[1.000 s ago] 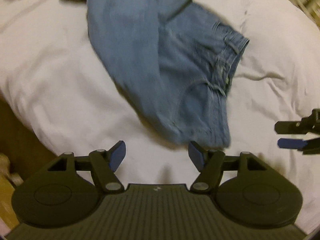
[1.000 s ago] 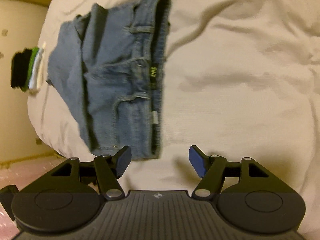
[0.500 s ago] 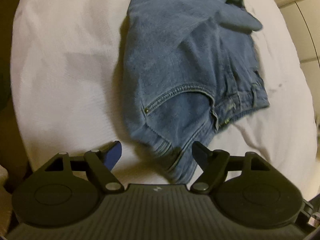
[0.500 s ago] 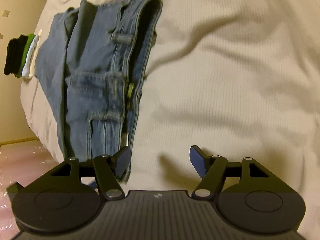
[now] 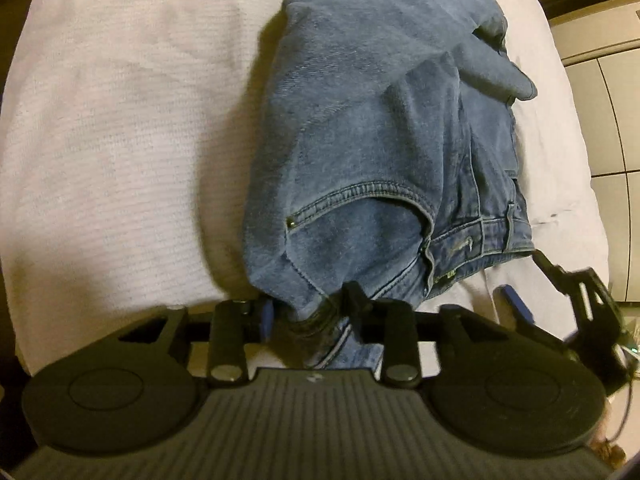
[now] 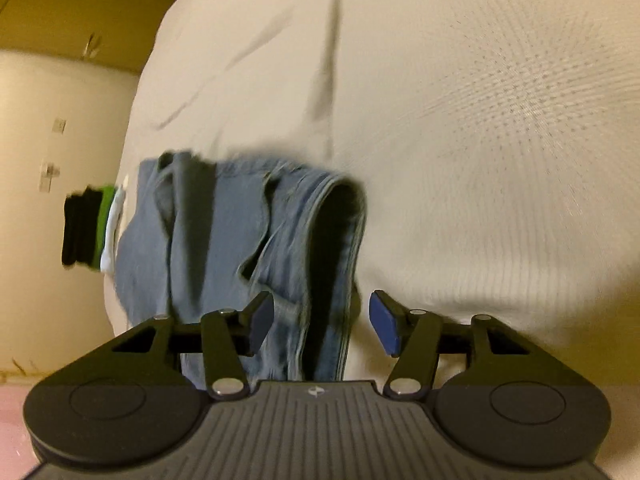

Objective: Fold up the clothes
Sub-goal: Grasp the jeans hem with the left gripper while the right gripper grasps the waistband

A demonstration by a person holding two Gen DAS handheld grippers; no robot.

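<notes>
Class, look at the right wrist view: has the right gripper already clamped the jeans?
No: the right gripper stands open around the jeans.

A white, finely ribbed bedcover spreads over the bed, creased with a few long wrinkles in the right wrist view. At the bed's left edge in that view sits a small stack of folded cloth, black, green and white layers side by side, too blurred to tell what the pieces are. Behind it stands a cream wall with a small fitting on it, perhaps a switch. Below lies a pinkish floor. In the left wrist view, pale panelled cabinet fronts stand at the right.
</notes>
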